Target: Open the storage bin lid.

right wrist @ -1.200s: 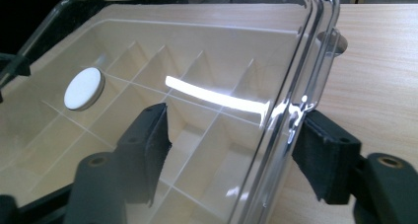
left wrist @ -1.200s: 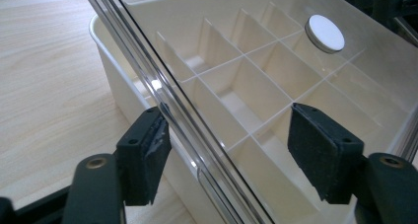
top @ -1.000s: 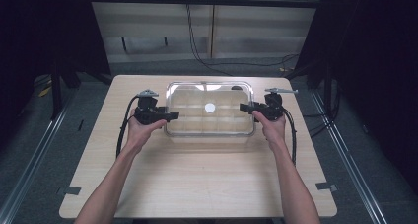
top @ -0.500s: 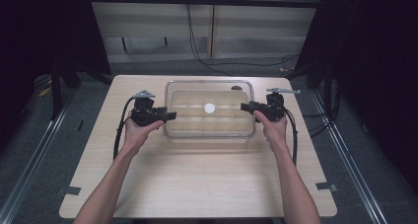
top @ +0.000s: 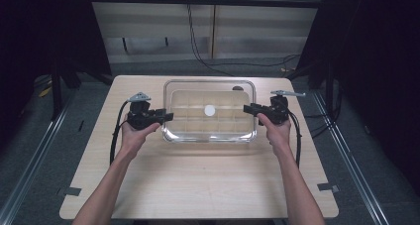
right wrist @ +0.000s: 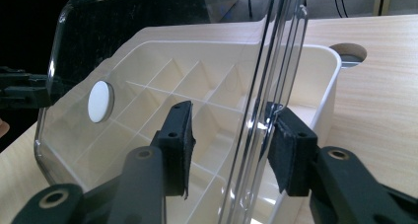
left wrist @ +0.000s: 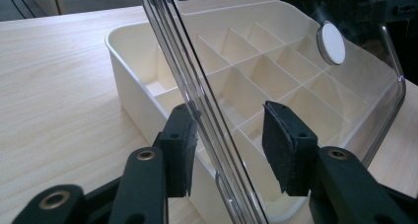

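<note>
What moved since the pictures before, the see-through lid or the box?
The clear plastic lid moved: both grippers lowered it slightly toward the person, over the cream divided box. The left gripper and right gripper keep straddling its ends with jaws apart. The box and wooden table stayed put.

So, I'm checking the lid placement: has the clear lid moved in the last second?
Yes. The clear lid has shifted toward the person, measured against the table's far edge.
</note>
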`<state>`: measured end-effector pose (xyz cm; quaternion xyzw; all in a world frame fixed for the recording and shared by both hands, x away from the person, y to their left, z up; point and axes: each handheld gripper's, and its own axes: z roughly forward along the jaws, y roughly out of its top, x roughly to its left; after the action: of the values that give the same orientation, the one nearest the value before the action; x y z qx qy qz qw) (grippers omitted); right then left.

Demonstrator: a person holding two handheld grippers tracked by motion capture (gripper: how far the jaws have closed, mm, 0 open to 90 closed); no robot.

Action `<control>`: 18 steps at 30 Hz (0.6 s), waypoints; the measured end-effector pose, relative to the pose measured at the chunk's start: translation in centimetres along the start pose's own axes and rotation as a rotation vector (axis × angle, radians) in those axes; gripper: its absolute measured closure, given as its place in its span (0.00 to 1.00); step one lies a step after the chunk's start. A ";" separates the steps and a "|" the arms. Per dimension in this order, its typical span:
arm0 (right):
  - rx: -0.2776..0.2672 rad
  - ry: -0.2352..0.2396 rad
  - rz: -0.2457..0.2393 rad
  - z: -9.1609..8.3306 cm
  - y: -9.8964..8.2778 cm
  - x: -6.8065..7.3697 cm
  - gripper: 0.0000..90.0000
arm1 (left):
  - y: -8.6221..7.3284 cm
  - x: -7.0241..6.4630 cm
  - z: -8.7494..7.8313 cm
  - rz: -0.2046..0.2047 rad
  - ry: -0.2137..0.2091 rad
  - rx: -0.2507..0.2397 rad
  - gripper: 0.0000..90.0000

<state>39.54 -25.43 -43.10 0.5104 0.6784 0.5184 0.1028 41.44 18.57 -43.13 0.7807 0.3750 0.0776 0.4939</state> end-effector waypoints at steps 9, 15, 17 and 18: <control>-0.015 0.045 0.010 -1.1 -0.1 0.0 0.70 | 0.0 -0.4 -0.7 0.010 -0.003 -0.007 0.70; -0.027 0.045 0.011 -1.5 -0.2 0.3 0.71 | 0.0 -0.5 -1.1 0.015 -0.007 -0.016 0.73; -0.031 0.044 0.009 -1.7 -0.3 0.4 0.72 | 0.0 -0.6 -1.2 0.017 -0.006 -0.019 0.74; -0.033 0.045 0.008 -1.7 -0.3 0.4 0.72 | 0.0 -0.6 -1.3 0.020 -0.007 -0.020 0.74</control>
<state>37.99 -26.13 -42.44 0.4996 0.6698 0.5412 0.0936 40.38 19.05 -42.30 0.7795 0.3647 0.0833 0.5024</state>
